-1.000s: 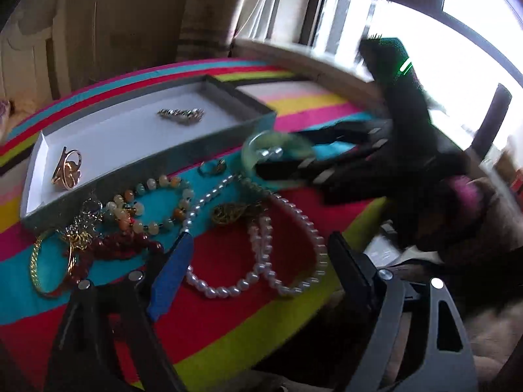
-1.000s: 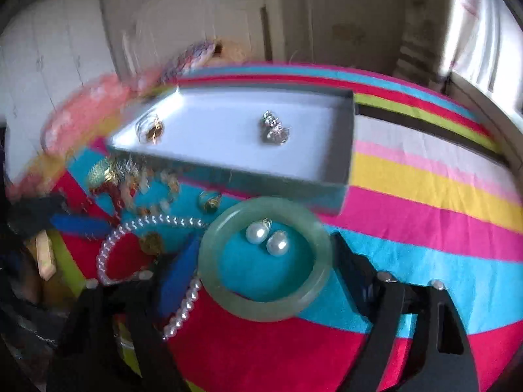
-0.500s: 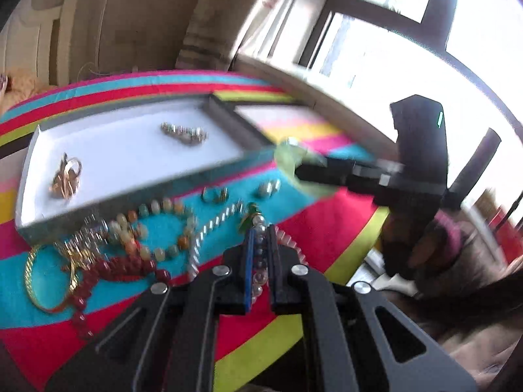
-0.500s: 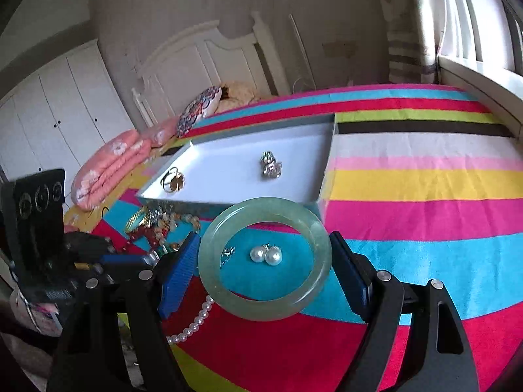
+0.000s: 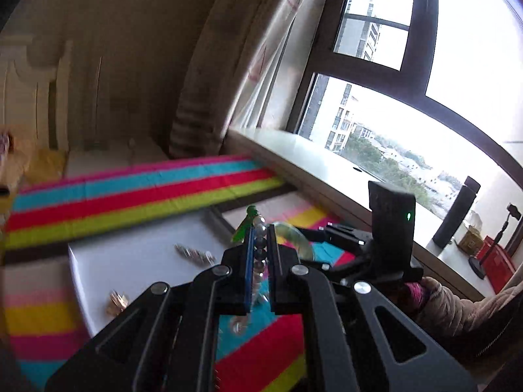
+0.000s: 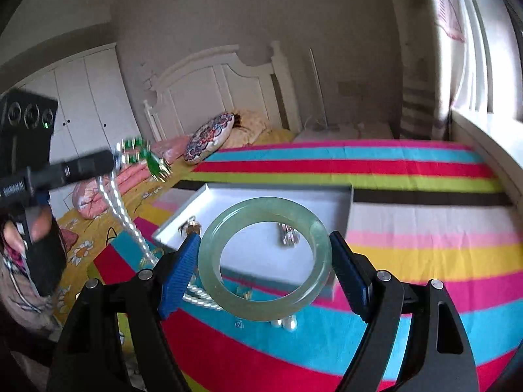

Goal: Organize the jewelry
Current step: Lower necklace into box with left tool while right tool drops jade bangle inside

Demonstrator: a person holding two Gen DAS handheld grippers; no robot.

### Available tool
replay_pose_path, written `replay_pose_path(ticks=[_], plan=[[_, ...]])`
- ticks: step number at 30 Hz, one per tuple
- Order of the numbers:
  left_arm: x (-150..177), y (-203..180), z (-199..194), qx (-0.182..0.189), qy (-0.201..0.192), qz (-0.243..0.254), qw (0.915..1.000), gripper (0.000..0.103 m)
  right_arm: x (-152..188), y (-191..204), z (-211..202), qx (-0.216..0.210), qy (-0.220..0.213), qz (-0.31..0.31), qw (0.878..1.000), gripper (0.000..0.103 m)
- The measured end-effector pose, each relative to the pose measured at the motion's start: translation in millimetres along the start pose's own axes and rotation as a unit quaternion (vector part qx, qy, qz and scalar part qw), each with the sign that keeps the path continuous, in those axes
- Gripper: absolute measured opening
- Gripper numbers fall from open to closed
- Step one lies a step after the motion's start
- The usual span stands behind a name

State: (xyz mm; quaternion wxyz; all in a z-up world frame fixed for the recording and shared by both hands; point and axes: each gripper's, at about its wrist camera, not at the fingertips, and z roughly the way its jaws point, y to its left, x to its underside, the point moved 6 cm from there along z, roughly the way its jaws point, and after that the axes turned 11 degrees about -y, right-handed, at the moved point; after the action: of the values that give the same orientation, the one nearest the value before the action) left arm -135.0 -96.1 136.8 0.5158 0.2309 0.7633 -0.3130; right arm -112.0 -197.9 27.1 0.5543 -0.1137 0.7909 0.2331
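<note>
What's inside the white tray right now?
The white tray holds a gold piece near its left end and a silver piece toward the middle. The jade bangle in the right gripper covers part of the tray floor.

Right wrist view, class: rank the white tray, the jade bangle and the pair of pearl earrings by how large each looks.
1. White tray, widest, though partly hidden by the bangle.
2. Jade bangle, nearly as wide; held close to the camera, so its true size is unsure.
3. Pearl earrings, clearly smallest.
</note>
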Motion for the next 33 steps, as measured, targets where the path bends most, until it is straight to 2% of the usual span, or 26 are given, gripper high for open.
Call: replay_pose_path(ticks=[8,13,16,20,24,29,33], plan=[[-61.2,28.4,8.9,-0.046,-0.014,0.025,0.9985,0.007,-8.4,4.4,44.4,-0.004,0.021,-0.01,1.0,0.078],[-74.8,53.3,22.1,-0.077,-0.009,0.029,0.9966,0.007,-0.8,7.6,77.2,-0.005,0.05,-0.013,0.999,0.078],[-64.4,70.7,35.9,-0.106,0.008,0.035,0.9937,0.007,4.8,8.4,95.8,-0.001,0.068,-0.018,0.998,0.078],[-24.5,106.3,58.5,-0.167,0.048,0.044,0.9838,0.007,16.2,14.5,121.0,0.003,0.099,-0.034,0.994,0.078],[20.1,136.0,78.2,-0.203,0.095,0.042,0.9738,0.007,33.1,24.9,135.2,0.009,0.129,-0.057,0.99,0.078],[56.9,155.0,92.4,-0.217,0.128,0.036,0.9671,0.007,42.4,26.7,140.7,0.013,0.142,-0.066,0.988,0.078],[65.4,156.7,103.8,-0.197,0.123,0.019,0.9724,0.007,47.9,26.2,143.6,0.036,0.152,-0.079,0.984,0.078]])
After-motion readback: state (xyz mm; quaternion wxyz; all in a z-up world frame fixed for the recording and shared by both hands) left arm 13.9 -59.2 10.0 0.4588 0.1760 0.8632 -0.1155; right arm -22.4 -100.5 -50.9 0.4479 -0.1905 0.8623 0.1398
